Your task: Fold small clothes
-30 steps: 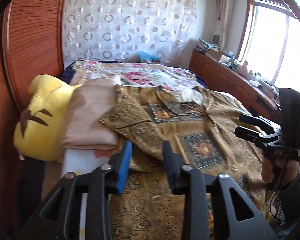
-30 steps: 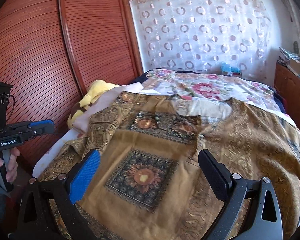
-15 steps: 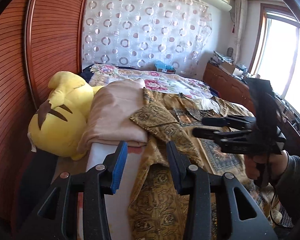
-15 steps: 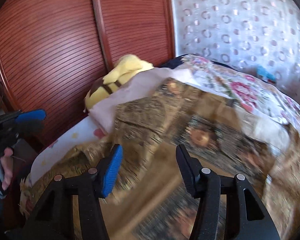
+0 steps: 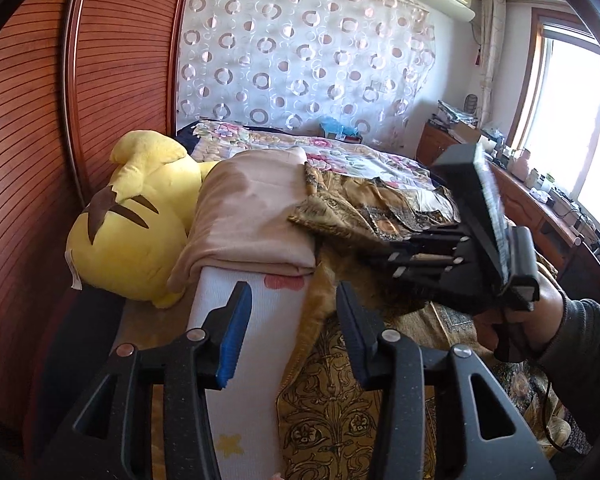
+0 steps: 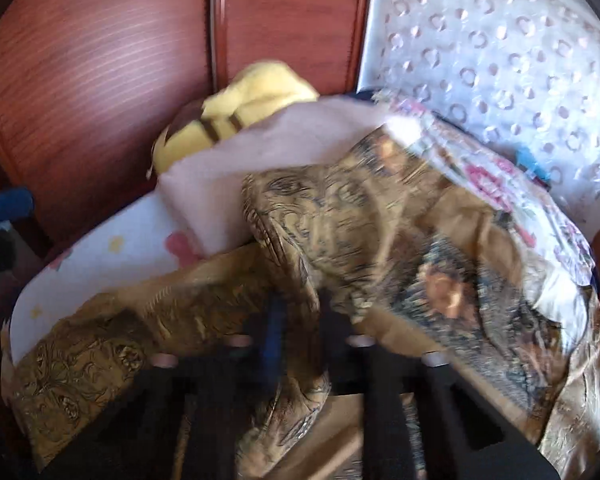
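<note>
A gold-brown patterned garment (image 5: 332,392) lies spread over the bed; it also fills the right wrist view (image 6: 340,220). My left gripper (image 5: 292,328) is open and empty, hovering over the bed's near edge beside the garment's left side. My right gripper (image 6: 300,320) is shut on a fold of the garment's left sleeve; that view is blurred. The right gripper (image 5: 380,256) also shows in the left wrist view, reaching left into the garment, held by a hand.
A yellow plush toy (image 5: 128,224) lies at the bed's left by the red-brown wardrobe doors (image 5: 28,120). A folded beige blanket (image 5: 252,216) sits on a white pillow (image 5: 244,344). A wooden dresser (image 5: 540,216) stands under the window on the right.
My right gripper swung left across the garment and closed on its sleeve fold. My left gripper turned left toward the plush toy and pillow, staying open.
</note>
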`<state>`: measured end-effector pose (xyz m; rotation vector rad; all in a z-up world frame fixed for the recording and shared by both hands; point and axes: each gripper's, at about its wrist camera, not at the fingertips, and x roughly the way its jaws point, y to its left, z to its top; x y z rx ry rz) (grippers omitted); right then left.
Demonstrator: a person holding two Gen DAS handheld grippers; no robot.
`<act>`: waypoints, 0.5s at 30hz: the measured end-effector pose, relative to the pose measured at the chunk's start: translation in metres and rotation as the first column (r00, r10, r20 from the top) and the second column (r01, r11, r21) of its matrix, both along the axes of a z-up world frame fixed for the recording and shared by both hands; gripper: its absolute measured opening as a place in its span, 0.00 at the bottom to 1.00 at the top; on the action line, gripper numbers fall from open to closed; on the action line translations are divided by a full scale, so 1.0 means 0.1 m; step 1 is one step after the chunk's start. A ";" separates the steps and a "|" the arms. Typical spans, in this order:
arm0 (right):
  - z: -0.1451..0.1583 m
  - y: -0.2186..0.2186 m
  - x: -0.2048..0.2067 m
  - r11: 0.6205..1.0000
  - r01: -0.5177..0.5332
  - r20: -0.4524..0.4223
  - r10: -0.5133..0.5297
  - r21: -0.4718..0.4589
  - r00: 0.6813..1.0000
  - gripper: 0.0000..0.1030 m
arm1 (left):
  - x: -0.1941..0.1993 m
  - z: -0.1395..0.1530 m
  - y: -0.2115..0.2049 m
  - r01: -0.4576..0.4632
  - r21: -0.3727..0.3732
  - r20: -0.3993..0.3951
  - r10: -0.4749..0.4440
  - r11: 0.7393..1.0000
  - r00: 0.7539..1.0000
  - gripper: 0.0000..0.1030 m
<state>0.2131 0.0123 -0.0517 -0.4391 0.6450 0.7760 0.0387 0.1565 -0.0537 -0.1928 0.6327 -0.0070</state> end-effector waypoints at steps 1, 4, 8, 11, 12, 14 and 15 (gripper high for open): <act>0.02 -0.05 0.02 1.000 0.008 0.004 -0.008 0.019 1.000 0.07 | 0.00 -0.01 -0.01 0.001 -0.003 0.001 -0.001 1.000 1.000 0.44; 0.09 -0.27 0.09 0.994 0.064 0.031 -0.067 0.093 0.997 0.06 | 0.02 -0.01 -0.02 0.002 -0.004 0.001 -0.002 1.000 1.000 0.44; 0.10 -0.55 0.20 0.977 0.117 -0.061 -0.108 0.178 0.992 0.06 | 0.06 0.00 -0.08 0.005 0.006 0.002 -0.005 1.000 1.000 0.44; 0.09 -0.72 0.25 0.964 0.145 -0.084 -0.129 0.221 0.988 0.06 | 0.11 0.02 -0.12 0.011 0.007 0.005 -0.011 1.000 1.000 0.44; 0.09 -0.75 0.27 0.962 0.158 -0.078 -0.144 0.223 0.986 0.06 | 0.14 0.02 -0.15 0.015 0.010 0.004 -0.015 1.000 1.000 0.44; 0.10 -0.81 0.31 0.952 0.193 -0.075 -0.180 0.237 0.981 0.06 | 0.17 0.02 -0.18 0.023 0.012 0.002 -0.023 1.000 1.000 0.44; 0.10 -0.86 0.33 0.949 0.205 -0.074 -0.193 0.241 0.978 0.07 | 0.19 0.03 -0.21 0.028 0.016 0.000 -0.028 0.999 1.000 0.44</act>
